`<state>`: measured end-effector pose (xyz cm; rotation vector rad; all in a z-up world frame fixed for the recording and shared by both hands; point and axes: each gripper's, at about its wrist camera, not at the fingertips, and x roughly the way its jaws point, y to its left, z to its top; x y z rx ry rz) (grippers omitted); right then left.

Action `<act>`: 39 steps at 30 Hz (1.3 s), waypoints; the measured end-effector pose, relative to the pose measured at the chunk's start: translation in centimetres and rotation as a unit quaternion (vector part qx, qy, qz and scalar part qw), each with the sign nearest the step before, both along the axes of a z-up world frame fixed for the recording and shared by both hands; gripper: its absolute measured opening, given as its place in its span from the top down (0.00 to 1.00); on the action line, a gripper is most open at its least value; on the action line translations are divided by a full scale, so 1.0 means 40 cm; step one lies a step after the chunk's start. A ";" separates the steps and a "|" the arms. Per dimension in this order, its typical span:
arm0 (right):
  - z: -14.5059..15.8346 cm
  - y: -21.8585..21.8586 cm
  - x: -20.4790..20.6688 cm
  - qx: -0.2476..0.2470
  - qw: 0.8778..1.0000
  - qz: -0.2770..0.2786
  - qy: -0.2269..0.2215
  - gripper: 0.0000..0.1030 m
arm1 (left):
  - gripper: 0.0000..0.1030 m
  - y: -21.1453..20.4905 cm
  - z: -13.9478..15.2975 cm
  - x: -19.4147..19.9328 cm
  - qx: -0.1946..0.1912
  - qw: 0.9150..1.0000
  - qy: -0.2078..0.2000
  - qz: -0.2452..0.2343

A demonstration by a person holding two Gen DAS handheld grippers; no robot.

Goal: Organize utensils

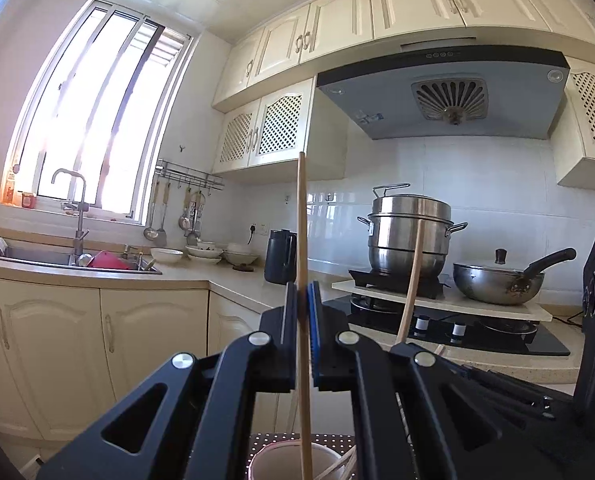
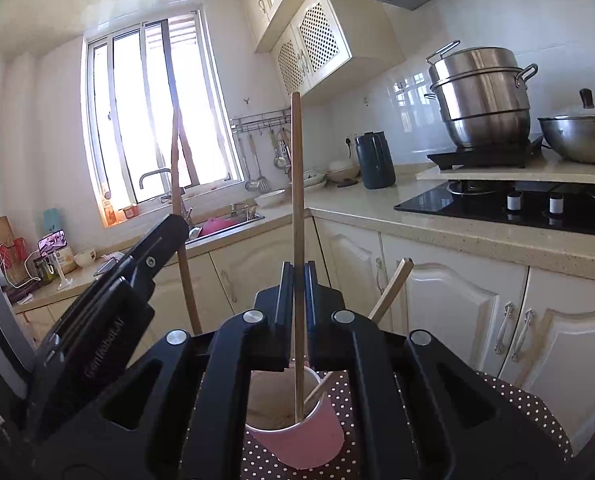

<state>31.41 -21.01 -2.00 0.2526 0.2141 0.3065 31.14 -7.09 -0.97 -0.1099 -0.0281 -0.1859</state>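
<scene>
Above the pink cup [image 2: 297, 436], both jaws clamp chopsticks [image 2: 296, 200]

pink cup [image 2: 301, 436], brown cloth [image 2: 509, 408] — white dots, black grippers [image 2: 297, 280]

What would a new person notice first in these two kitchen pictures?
First, each gripper is shut on an upright wooden chopstick: the left gripper holds one chopstick, the right gripper another, whose lower end is inside the pink cup on a dotted cloth. Behind, a steel steamer pot stands on the stove, and bright light floods the window over the sink.
</scene>
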 end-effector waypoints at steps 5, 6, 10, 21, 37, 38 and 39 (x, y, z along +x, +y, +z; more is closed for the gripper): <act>-0.016 -0.007 0.004 0.007 1.000 0.003 0.015 0.94 | 0.94 -0.014 -0.003 -0.003 0.027 1.000 0.007 0.009; -0.018 -0.008 0.006 0.007 1.000 0.003 0.018 0.94 | 0.94 -0.015 -0.003 -0.003 0.030 0.999 0.009 0.009; -0.024 -0.008 0.014 0.012 0.999 0.007 0.029 0.94 | 0.94 -0.010 0.000 0.002 0.035 0.999 0.024 0.006; -0.028 0.018 0.017 0.001 0.998 0.020 0.052 0.94 | 0.88 0.024 0.010 0.003 0.023 0.999 0.049 -0.001; -0.045 0.027 -0.005 -0.005 0.996 0.020 0.088 0.93 | 0.55 0.123 0.007 -0.065 0.049 0.993 0.109 -0.007; -0.044 0.030 -0.010 -0.008 0.996 0.018 0.090 0.93 | 0.55 0.132 0.007 -0.069 0.052 0.991 0.121 -0.011; -0.043 0.033 -0.014 -0.010 0.995 0.018 0.093 0.92 | 0.54 0.142 0.006 -0.075 0.055 0.990 0.129 -0.015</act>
